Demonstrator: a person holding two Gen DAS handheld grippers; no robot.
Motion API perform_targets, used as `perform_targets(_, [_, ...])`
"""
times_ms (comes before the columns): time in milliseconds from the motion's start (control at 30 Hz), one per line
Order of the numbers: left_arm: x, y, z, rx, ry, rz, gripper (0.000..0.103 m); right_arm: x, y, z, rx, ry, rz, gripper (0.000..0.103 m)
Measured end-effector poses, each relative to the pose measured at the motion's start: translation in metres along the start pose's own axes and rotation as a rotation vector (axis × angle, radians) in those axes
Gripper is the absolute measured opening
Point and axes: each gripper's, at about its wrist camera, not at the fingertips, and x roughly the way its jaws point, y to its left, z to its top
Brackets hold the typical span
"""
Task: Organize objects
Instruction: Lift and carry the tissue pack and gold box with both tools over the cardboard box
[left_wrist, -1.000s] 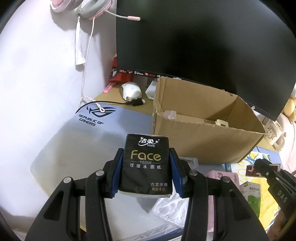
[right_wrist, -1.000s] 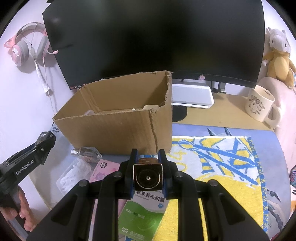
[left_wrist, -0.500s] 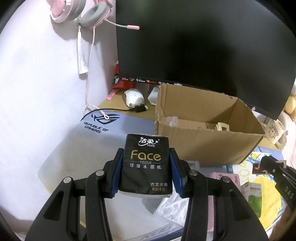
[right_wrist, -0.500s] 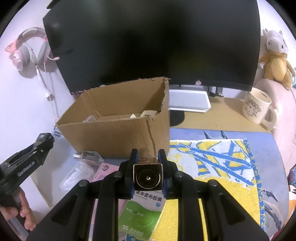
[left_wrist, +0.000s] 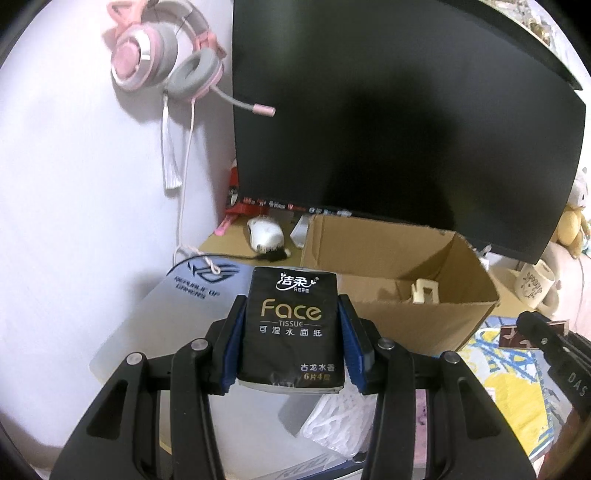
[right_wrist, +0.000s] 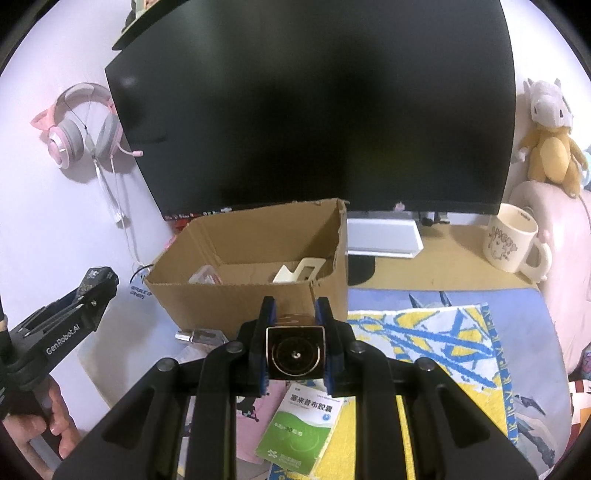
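My left gripper (left_wrist: 293, 345) is shut on a black "Face" tissue pack (left_wrist: 291, 328) and holds it in the air, in front of and left of the open cardboard box (left_wrist: 406, 321). My right gripper (right_wrist: 295, 349) is shut on a small square box with a gold ring on its black face (right_wrist: 295, 352), held above the desk just in front of the cardboard box (right_wrist: 236, 299). Inside the box lie a cream plastic piece (right_wrist: 299, 271) and a clear item (right_wrist: 205, 275). The left gripper also shows in the right wrist view (right_wrist: 88, 295).
On the desk lie a green and white medicine box (right_wrist: 301, 430), a small glass bottle (right_wrist: 201, 336), a pink item (right_wrist: 251, 424), a clear plastic bag (left_wrist: 336, 421) and a yellow and blue towel (right_wrist: 436, 354). A mug (right_wrist: 511, 238), a black monitor (right_wrist: 314, 110) and a white mouse (left_wrist: 264, 232) stand behind.
Both grippers have risen with their loads; the box now sits lower in both views and more of its inside shows.
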Motion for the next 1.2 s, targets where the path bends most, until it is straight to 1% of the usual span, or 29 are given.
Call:
perform_targets(167, [-0.007,-0.006,0.009,0.016,-0.032,-0.003,0.045,-0.002,-0.001,0.007,0.0,-0.015,0.0,0.023])
perform_targets(300, [-0.006,-0.014,0.014,0.035,-0.042,0.0,0.045,-0.005,-0.002,0.015,-0.003,-0.029,-0.004,0.023])
perform_targets(433, [-0.004,-0.016,0.018,0.025,-0.048,-0.01,0.045,-0.006,-0.002,0.022,0.002,-0.047,-0.005,0.023])
perform_targets(633, [-0.004,-0.019,0.027,0.018,-0.053,-0.027,0.045,0.001,0.001,0.026,-0.016,-0.036,-0.013,0.023])
perform_targets(867, [-0.015,-0.028,0.039,0.05,-0.1,-0.021,0.045,-0.005,0.006,0.039,-0.029,-0.076,0.004,0.023])
perform_targets(1067, [-0.013,-0.024,0.05,0.021,-0.116,-0.042,0.045,-0.011,0.007,0.053,-0.032,-0.116,0.008,0.023])
perform_targets(1200, [-0.008,-0.019,0.055,-0.007,-0.116,-0.04,0.045,-0.01,0.006,0.06,-0.029,-0.131,0.006,0.023])
